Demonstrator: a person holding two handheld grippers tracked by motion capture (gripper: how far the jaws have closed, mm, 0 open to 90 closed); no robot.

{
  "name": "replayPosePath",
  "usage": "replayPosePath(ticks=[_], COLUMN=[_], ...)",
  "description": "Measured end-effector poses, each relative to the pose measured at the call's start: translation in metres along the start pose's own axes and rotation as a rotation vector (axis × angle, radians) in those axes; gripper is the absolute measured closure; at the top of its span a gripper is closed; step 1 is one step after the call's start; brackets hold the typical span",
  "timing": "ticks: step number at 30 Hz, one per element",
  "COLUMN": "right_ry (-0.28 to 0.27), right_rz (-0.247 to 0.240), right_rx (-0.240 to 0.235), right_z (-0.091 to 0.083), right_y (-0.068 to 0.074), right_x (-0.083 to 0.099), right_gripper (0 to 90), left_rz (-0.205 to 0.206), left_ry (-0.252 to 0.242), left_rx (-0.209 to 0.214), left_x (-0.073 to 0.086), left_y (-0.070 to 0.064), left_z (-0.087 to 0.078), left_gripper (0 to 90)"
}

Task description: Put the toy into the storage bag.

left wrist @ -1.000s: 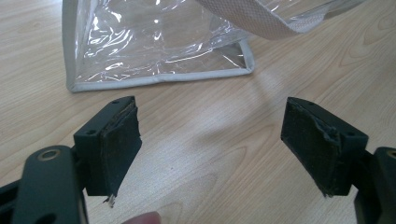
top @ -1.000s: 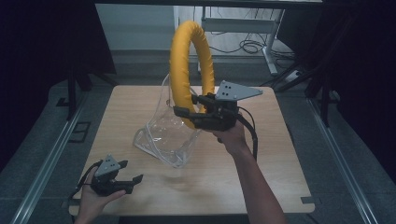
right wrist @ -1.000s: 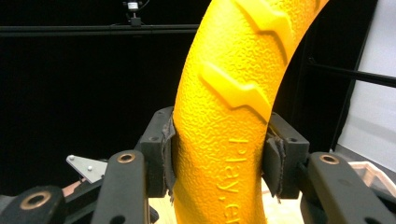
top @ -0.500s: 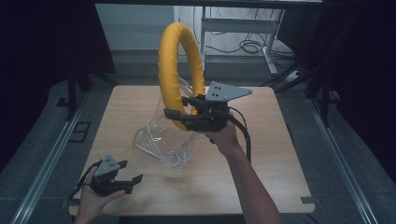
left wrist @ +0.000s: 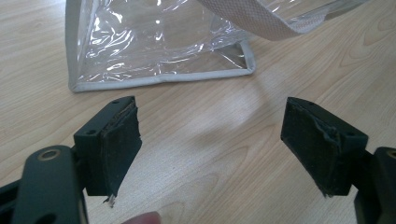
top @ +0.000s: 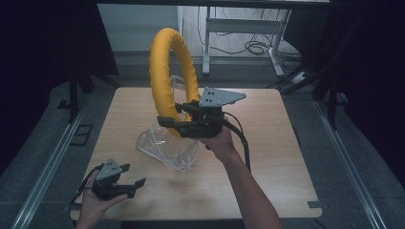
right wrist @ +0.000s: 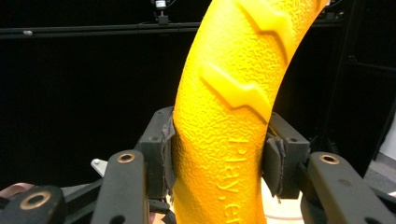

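- High view: right claw (top: 177, 120) at frame centre is clamped on the yellow ring (top: 168, 71), held upright above the clear bag (top: 167, 148) on the surface (top: 277, 143).
- Left claw (top: 131, 187), lower left, rests with its jaws apart, holding nothing.

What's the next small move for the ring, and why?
Probably lower the yellow ring toward the clear bag: the right hand-held gripper clamps it upright above the bag, while the left hand-held gripper sits open near the table's front edge.
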State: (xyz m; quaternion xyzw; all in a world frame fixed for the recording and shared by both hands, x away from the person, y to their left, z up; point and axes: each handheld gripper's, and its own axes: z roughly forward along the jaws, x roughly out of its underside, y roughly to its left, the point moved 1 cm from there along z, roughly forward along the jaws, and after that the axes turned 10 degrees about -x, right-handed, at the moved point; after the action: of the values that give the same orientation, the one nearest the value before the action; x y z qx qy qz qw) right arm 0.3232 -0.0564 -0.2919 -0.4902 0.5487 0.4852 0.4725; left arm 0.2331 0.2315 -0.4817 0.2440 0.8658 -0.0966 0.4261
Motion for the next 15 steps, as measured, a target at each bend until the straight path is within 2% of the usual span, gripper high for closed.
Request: replayPosePath(ticks=[15], right_ry=[0.005], right_rz=[0.017], right_rx=[-0.036], right_z=[0.014], right_y=[0.002], right_x=[0.009], right_gripper=[51.4], left_rz=[0.003], left_ry=[0.003], left_rx=[0.002], left_x=[0.0], left_y=[-0.001], left_z=[0.001], left_gripper=[19.6])
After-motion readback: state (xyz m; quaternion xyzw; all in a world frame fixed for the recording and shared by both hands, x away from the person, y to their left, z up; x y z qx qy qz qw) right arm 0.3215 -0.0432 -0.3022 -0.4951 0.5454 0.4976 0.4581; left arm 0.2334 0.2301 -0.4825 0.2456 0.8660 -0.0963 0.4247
